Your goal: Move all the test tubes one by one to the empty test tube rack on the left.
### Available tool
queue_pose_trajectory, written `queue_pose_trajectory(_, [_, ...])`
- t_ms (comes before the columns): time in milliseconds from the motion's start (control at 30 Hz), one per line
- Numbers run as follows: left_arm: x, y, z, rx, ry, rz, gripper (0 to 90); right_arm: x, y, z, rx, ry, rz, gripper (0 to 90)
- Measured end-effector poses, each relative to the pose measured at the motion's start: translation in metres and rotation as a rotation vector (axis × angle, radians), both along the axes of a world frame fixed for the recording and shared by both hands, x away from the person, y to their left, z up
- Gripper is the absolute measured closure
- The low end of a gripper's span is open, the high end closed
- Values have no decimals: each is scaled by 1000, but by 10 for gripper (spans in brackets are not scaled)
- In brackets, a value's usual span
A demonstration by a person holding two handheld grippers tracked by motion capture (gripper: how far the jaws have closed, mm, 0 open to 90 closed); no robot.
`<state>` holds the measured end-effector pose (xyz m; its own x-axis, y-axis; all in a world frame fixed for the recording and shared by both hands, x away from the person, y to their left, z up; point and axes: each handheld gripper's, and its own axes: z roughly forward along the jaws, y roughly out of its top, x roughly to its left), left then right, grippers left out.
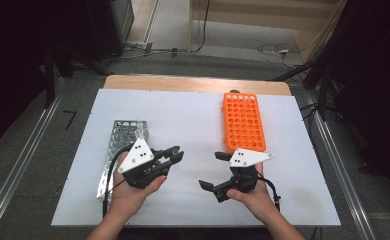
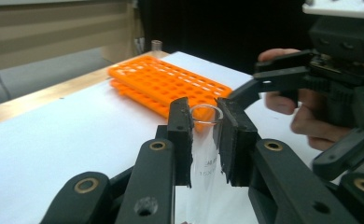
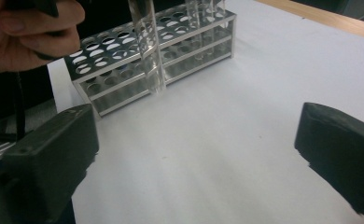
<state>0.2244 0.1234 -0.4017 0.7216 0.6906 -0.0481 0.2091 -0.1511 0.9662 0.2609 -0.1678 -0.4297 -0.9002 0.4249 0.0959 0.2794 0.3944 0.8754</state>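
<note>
In the left gripper view we see our left gripper [image 2: 206,135] clamped on a clear glass test tube [image 2: 204,154] at the centre of the frame, its rim showing between the black pads. In the high view our right gripper [image 1: 219,171] sits lower centre with its jaws spread wide and nothing between them. The perforated metal tube rack [image 1: 117,145] lies left of centre on the white tabletop [image 1: 193,120]; the orange plastic tube rack [image 1: 243,122] stands upper right.

A clear, glossy glass tube [image 2: 203,154] sat between matt black plastic jaws. Beyond it lay an orange plastic rack [image 2: 171,86]; a shiny metal rack [image 3: 157,56] stood behind.
</note>
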Motion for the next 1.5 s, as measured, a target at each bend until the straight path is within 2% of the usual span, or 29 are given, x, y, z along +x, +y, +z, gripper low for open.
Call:
queue_pose_trajectory(467, [15, 55, 5, -29, -6, 160, 760, 16, -34, -1, 4, -3, -92, 0])
queue_pose_trajectory(800, [26, 81, 2, -32, -16, 257, 760, 18, -40, -2, 14, -14, -91, 0])
queue_pose_trajectory(1100, [36, 85, -9, -14, -29, 309, 760, 20, -43, -3, 14, -13, -95, 0])
queue_pose_trajectory(1200, [39, 86, -14, -20, -24, 321, 760, 19, -43, -3, 14, -10, -100, 0])
queue_pose_trajectory(1500, [43, 84, -26, 5, -4, 337, 759, 20, -43, -3, 14, -10, -100, 0])
